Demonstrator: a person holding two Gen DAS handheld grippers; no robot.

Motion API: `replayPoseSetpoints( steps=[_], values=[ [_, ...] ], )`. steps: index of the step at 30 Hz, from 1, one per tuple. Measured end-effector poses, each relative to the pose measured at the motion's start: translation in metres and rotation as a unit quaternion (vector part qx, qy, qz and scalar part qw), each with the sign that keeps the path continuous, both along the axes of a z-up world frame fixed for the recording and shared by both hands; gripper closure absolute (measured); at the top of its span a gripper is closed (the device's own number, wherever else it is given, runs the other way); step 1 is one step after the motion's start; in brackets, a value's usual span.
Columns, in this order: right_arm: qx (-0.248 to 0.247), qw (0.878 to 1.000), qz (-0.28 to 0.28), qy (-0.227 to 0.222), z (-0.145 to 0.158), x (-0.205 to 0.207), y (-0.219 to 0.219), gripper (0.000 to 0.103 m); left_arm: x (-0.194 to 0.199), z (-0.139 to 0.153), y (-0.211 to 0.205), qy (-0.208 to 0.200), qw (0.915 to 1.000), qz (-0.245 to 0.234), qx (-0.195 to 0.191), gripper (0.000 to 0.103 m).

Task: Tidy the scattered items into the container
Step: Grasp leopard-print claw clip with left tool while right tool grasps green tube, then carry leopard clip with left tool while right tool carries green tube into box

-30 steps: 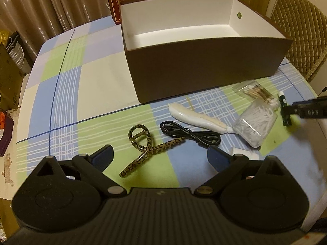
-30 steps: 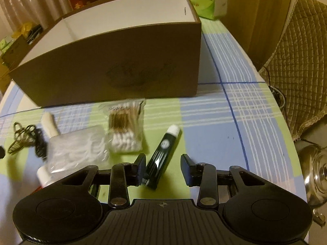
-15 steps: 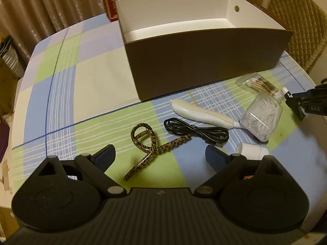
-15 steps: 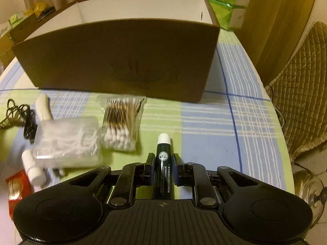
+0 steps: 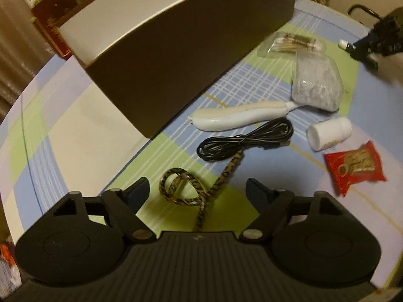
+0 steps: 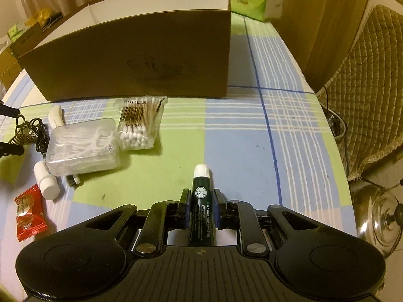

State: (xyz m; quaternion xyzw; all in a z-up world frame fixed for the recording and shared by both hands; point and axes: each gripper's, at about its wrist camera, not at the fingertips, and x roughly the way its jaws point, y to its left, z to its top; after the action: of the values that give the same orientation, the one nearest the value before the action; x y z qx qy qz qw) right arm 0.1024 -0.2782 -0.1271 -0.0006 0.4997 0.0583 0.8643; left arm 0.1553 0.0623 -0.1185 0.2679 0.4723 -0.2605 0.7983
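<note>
From the left wrist view, the left gripper (image 5: 197, 193) was closing, its jaws not yet touching the leopard-print hair clip (image 5: 199, 188) that lay between them on the near part of the checked tablecloth (image 5: 75, 115). That clip looked light, stiff and glossy, likely slippery; its crossed middle seemed the surest hold, not the springy loop. Beyond it lay a coiled black cable (image 5: 245, 138), limp and liable to trail, a smooth white handle (image 5: 239, 117), a small white bottle (image 5: 328, 133) and a crinkly red sachet (image 5: 355, 167). The brown box (image 5: 181, 58) stood at the far side.

From the right wrist view, the right gripper (image 6: 201, 201) was clamped narrow on the dark green lip balm tube (image 6: 202, 201), white cap pointing away: small, light, slightly squashy. To the left sat a clear plastic tub (image 6: 83, 146) and a soft bag of cotton swabs (image 6: 139, 123).
</note>
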Motion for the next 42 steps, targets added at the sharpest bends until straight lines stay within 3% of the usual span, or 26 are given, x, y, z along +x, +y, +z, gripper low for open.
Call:
replayPoseSetpoints(
  steps=[5, 9, 12, 17, 21, 31, 42],
  values=[
    [-0.002, 1.000, -0.002, 0.002, 0.000, -0.001, 0.000, 0.089, 0.002, -0.003, 0.006, 0.010, 0.9998, 0.002, -0.019, 0.052],
    [-0.005, 1.000, 0.000, 0.002, 0.000, -0.001, 0.001, 0.089, -0.007, 0.000, 0.008, 0.008, 0.9991, 0.030, -0.028, 0.058],
    [-0.009, 1.000, 0.005, 0.001, 0.000, -0.002, 0.001, 0.089, -0.015, 0.003, 0.008, 0.015, 0.9958, 0.082, -0.037, 0.064],
    [-0.019, 1.000, 0.013, -0.004, -0.001, -0.003, 0.005, 0.089, -0.032, 0.003, 0.004, 0.005, 0.9854, 0.160, -0.058, 0.065],
    [-0.023, 1.000, 0.016, -0.008, -0.002, 0.001, 0.006, 0.088, -0.028, 0.001, 0.003, -0.001, 0.9792, 0.188, -0.076, 0.055],
    [-0.032, 0.999, 0.025, -0.022, -0.002, 0.001, 0.009, 0.088, -0.036, -0.002, -0.002, -0.019, 0.9865, 0.154, -0.050, 0.066],
    [-0.010, 0.999, 0.037, -0.009, 0.004, -0.007, 0.016, 0.090, -0.057, 0.009, -0.003, -0.023, 0.9803, 0.187, -0.060, 0.067]
  ],
)
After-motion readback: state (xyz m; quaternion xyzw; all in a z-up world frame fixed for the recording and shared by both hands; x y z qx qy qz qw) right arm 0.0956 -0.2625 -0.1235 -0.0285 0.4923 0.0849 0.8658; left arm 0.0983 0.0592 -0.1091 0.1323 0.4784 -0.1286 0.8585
